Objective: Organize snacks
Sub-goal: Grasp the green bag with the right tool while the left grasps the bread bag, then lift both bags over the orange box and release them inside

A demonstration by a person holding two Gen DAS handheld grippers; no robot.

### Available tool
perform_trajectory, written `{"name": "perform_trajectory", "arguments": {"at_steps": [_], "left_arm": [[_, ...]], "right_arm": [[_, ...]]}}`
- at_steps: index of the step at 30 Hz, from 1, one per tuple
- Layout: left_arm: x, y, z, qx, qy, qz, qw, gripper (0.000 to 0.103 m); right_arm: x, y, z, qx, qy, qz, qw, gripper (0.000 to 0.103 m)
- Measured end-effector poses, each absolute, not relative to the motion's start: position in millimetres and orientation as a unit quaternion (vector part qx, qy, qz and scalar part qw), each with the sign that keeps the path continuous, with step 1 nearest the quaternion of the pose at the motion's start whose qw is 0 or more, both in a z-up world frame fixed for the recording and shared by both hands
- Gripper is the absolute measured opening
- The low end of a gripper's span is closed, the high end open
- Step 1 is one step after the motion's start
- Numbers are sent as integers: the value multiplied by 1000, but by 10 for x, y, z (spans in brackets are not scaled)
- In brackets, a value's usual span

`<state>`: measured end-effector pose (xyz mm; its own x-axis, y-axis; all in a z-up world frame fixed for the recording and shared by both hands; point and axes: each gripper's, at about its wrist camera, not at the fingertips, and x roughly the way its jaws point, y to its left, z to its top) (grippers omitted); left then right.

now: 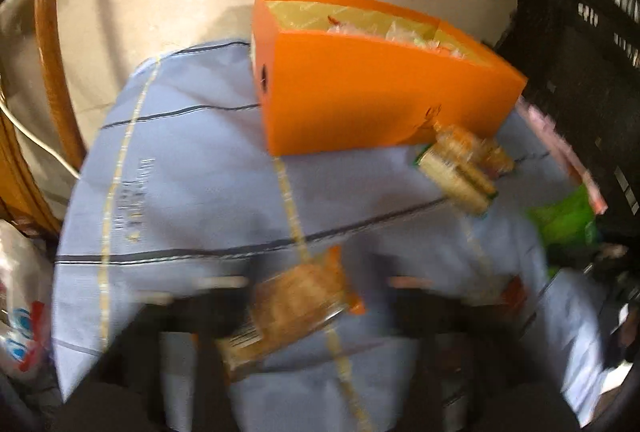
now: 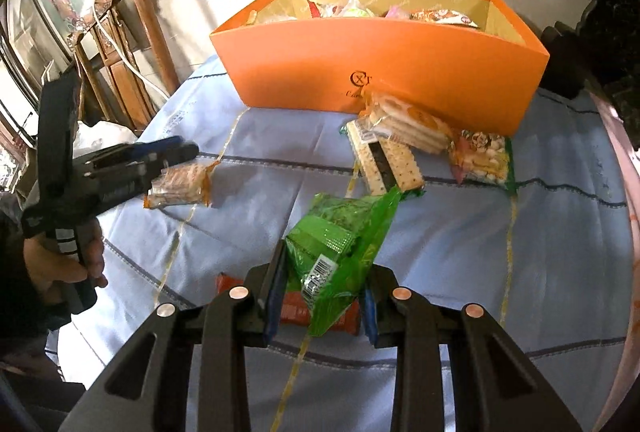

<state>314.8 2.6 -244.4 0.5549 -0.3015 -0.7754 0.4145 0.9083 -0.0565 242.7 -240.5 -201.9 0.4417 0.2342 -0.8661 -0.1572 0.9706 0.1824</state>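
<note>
Two hand-held grippers in my view. Right hand-held gripper (image 2: 322,306) clamped on green snack packet (image 2: 340,244), lifted off bench (image 2: 460,252). Left hand-held gripper (image 2: 176,164) has orange cracker packet (image 2: 180,186) between its jaws; can't tell if pads press it. Ahead of both: orange box (image 2: 384,72) holding snacks. Cracker packs (image 2: 394,148) and peanut bag (image 2: 482,156) just before box, ahead of right gripper.
</note>
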Motion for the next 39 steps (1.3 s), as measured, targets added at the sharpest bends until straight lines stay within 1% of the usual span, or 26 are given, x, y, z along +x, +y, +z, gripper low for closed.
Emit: {"name": "perform_trajectory", "arguments": {"at_steps": [1, 4, 8, 9, 10, 11, 13, 16, 21, 22, 25, 29, 32, 34, 36, 38, 39], "left_arm": [[3102, 38, -2455, 92, 411, -193, 886, 99], [3080, 81, -2591, 138, 408, -178, 885, 99], [3126, 97, -2871, 159, 438, -157, 871, 99], [3128, 91, -2865, 159, 435, -157, 872, 97], [3135, 69, -2846, 158, 432, -161, 873, 77], [3129, 30, -2825, 157, 431, -168, 872, 65], [3116, -28, -2819, 160, 433, -170, 870, 61], [3112, -24, -2809, 132, 446, -182, 866, 56], [3017, -76, -2536, 87, 427, -211, 875, 51], [3007, -140, -2440, 83, 419, -218, 878, 49], [3036, -244, -2220, 69, 408, -230, 881, 38], [3053, -384, -1964, 76, 388, -240, 886, 38], [3126, -399, -2090, 89, 411, -223, 880, 38], [3152, -304, -2192, 64, 429, -208, 877, 38], [3110, -260, -2192, 53, 428, -205, 879, 38], [3073, -295, -2067, 53, 415, -216, 882, 38], [3079, -355, -1921, 57, 402, -225, 886, 38]], "right_arm": [[2495, -2297, -2112, 39, 518, 116, 847, 32], [2460, -2284, -2183, 39, 525, 118, 842, 32], [2433, -2277, -2225, 37, 531, 119, 838, 32], [2429, -2275, -2224, 36, 532, 119, 838, 32], [2428, -2274, -2222, 36, 532, 119, 838, 32], [2428, -2275, -2223, 36, 533, 119, 837, 32], [2426, -2279, -2218, 36, 532, 119, 837, 32], [2429, -2289, -2203, 37, 530, 119, 839, 32], [2446, -2281, -2096, 40, 517, 123, 846, 32], [2456, -2278, -2065, 40, 513, 124, 848, 32], [2509, -2286, -1916, 46, 496, 128, 858, 32], [2575, -2286, -1669, 40, 471, 131, 871, 32], [2627, -2341, -1642, 45, 473, 125, 871, 32], [2605, -2363, -1677, 49, 477, 121, 869, 32], [2556, -2357, -1687, 46, 479, 122, 868, 32], [2540, -2353, -1632, 43, 476, 124, 870, 32], [2547, -2348, -1573, 40, 471, 125, 872, 32]]}}
